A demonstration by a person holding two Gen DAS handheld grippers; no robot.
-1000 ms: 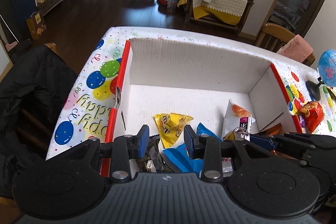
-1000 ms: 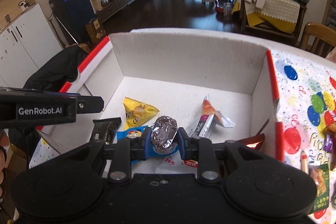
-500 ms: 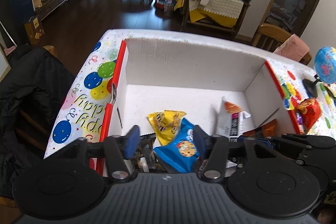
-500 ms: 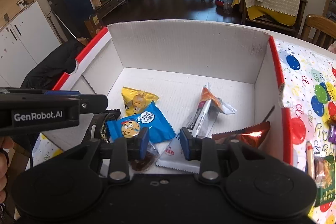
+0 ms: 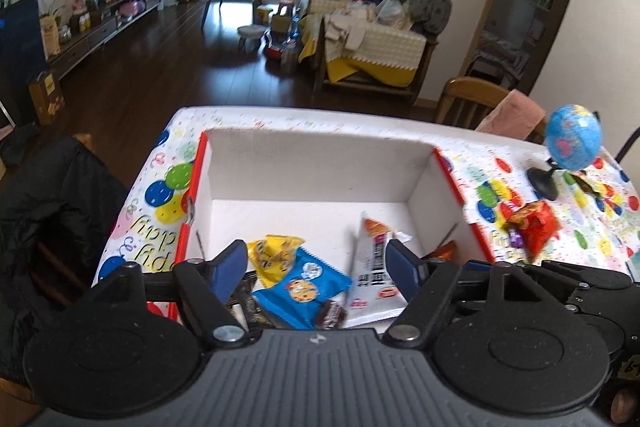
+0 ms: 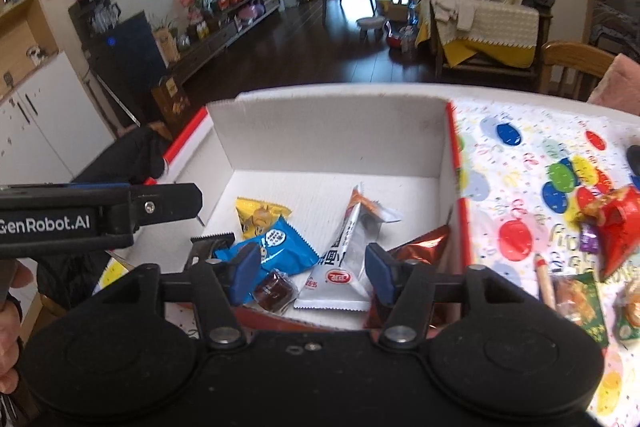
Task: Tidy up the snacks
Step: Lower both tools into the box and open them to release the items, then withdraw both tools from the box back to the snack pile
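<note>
Snacks lie together at the near end of the white box (image 6: 328, 131), and we see the foil-wrapped candy (image 6: 274, 289) among them: a second ago it sat clamped between the right gripper's fingers, and now it rests on the box floor, touching the blue cookie packet (image 6: 276, 247). Our right gripper (image 6: 312, 275) has spread wide since then and holds nothing; it has also drawn back, so more of the box shows. Our left gripper (image 5: 318, 269) has likewise opened wider than before (empty then, empty now) and hovers over the near edge of the box.

Inside the box, the yellow packet (image 6: 258, 213) sits just behind the blue one, a black wrapper (image 6: 208, 247) pokes out at the blue packet's left, the long white stick pack (image 6: 344, 255) leans across the middle, and a copper-brown foil bag (image 6: 420, 247) is tucked against the box's right wall. The candy looks dark brown through a clear, crinkled wrap.

To the right of the box, on the balloon-print tablecloth (image 6: 520, 163), we find a red snack bag (image 6: 620, 227), a green packet (image 6: 584, 303) and a pencil (image 6: 546, 279); a small globe (image 5: 574, 139) stands farther off. The left gripper's body crosses in front of the box's left wall in the right wrist view.
</note>
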